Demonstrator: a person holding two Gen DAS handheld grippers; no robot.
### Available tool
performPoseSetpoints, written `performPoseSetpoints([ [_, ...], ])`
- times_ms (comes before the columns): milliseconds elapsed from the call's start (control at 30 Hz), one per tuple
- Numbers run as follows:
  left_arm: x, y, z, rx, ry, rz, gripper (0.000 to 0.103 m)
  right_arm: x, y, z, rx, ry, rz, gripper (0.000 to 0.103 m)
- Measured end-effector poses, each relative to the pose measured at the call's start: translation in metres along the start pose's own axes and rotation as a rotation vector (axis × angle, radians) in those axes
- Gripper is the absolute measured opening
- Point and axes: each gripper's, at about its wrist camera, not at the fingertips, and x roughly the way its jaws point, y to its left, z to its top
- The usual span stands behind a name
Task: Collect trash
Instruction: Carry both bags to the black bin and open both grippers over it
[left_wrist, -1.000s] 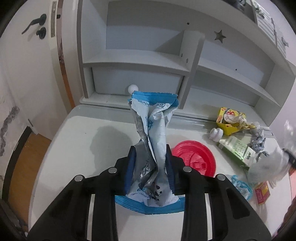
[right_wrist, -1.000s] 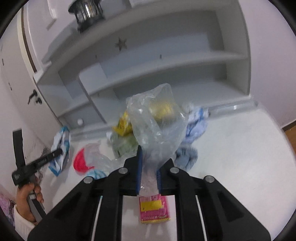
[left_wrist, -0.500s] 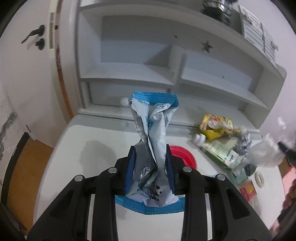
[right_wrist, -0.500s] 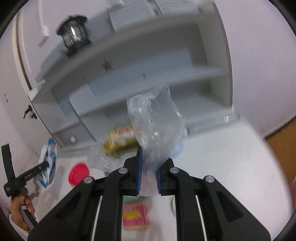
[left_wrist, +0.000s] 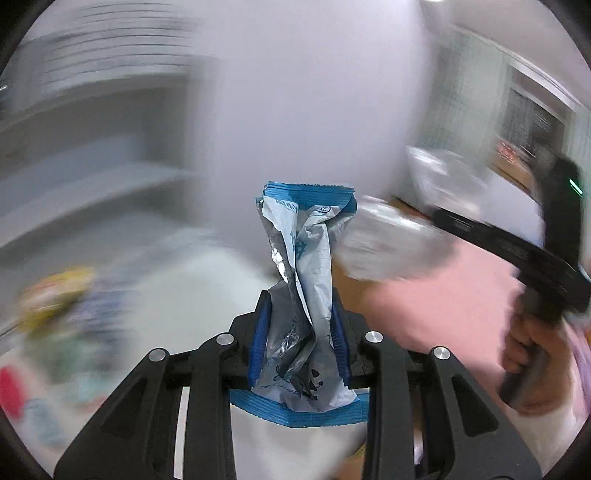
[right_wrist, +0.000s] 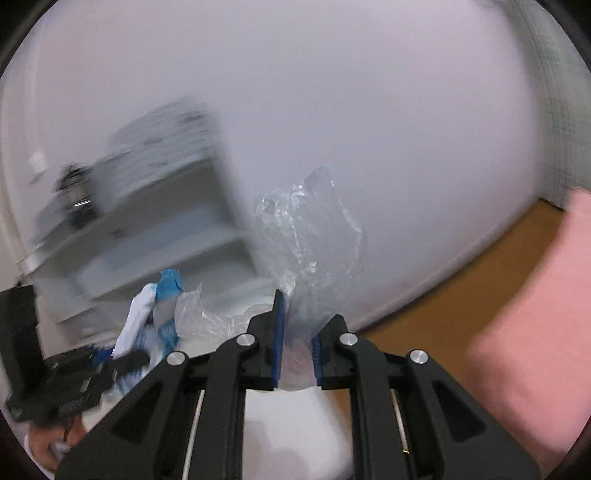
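Note:
My left gripper (left_wrist: 300, 334) is shut on a crumpled blue and white snack wrapper (left_wrist: 303, 273), held upright in the air. My right gripper (right_wrist: 297, 338) is shut on a crumpled clear plastic bag (right_wrist: 310, 236), also held up off the table. The right gripper and its bag (left_wrist: 388, 236) show blurred at the right of the left wrist view. The left gripper with the wrapper (right_wrist: 147, 317) shows at the lower left of the right wrist view.
Both views are motion-blurred. The white shelf unit (right_wrist: 147, 236) is at the left. Blurred litter (left_wrist: 55, 299) lies on the white table (left_wrist: 184, 280) at the left. A plain wall (right_wrist: 332, 110), wooden floor (right_wrist: 461, 291) and something pink (right_wrist: 546, 314) are at the right.
Both grippers have swung to the right, away from the shelf and table toward the wall and floor, each still holding its piece of trash.

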Motion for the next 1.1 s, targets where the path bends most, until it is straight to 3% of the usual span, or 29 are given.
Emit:
performPoseSetpoints([
  [67,0.045,-0.069,-0.010,0.106,0.087,-0.119,0.030,-0.015,-0.067,-0.019,0.075,0.044,-0.104,0.013],
  [133,0.087,-0.107,-0.030,0.133,0.201,-0.213,0.030,-0.014,-0.123,-0.047,0.159,0.122,-0.168,0.013],
  [200,0.142,-0.138,-0.067,0.154,0.352,-0.246,0.030,-0.002,-0.170,-0.083,0.255,0.216,-0.190,0.013],
  [300,0.215,-0.148,-0.130,0.147,0.523,-0.206,0.030,0.041,-0.234,-0.173,0.394,0.406,-0.237,0.013],
  [367,0.264,-0.139,-0.178,0.145,0.645,-0.126,0.030,0.074,-0.256,-0.227,0.474,0.523,-0.222,0.013],
  [400,0.283,-0.133,-0.195,0.158,0.697,-0.088,0.030,0.098,-0.265,-0.266,0.520,0.605,-0.206,0.013],
  [467,0.328,-0.116,-0.236,0.187,0.830,-0.009,0.029,0.128,-0.266,-0.312,0.537,0.698,-0.188,0.013],
  [533,0.347,-0.095,-0.256,0.170,0.905,0.021,0.029,0.158,-0.261,-0.353,0.562,0.789,-0.151,0.012],
  [700,0.370,-0.079,-0.268,0.134,0.925,0.079,0.031,0.187,-0.242,-0.385,0.559,0.864,-0.129,0.012],
  [733,0.371,-0.076,-0.268,0.140,0.906,0.107,0.045,0.188,-0.242,-0.386,0.558,0.867,-0.134,0.014],
  [767,0.372,-0.081,-0.269,0.146,0.887,0.124,0.081,0.188,-0.246,-0.387,0.557,0.875,-0.129,0.024],
  [800,0.377,-0.083,-0.269,0.147,0.878,0.124,0.095,0.190,-0.249,-0.389,0.556,0.886,-0.127,0.037],
  [833,0.377,-0.083,-0.270,0.146,0.869,0.104,0.097,0.191,-0.251,-0.389,0.562,0.893,-0.124,0.074],
  [867,0.377,-0.084,-0.272,0.145,0.881,0.077,0.097,0.193,-0.250,-0.387,0.567,0.884,-0.126,0.086],
  [967,0.371,-0.093,-0.273,0.126,0.908,0.026,0.097,0.182,-0.265,-0.381,0.603,0.843,-0.101,0.086],
  [1033,0.359,-0.102,-0.266,0.114,0.876,-0.002,0.097,0.164,-0.274,-0.365,0.615,0.787,-0.143,0.086],
  [1100,0.333,-0.119,-0.248,0.143,0.801,-0.038,0.097,0.143,-0.279,-0.339,0.552,0.721,-0.240,0.086],
])
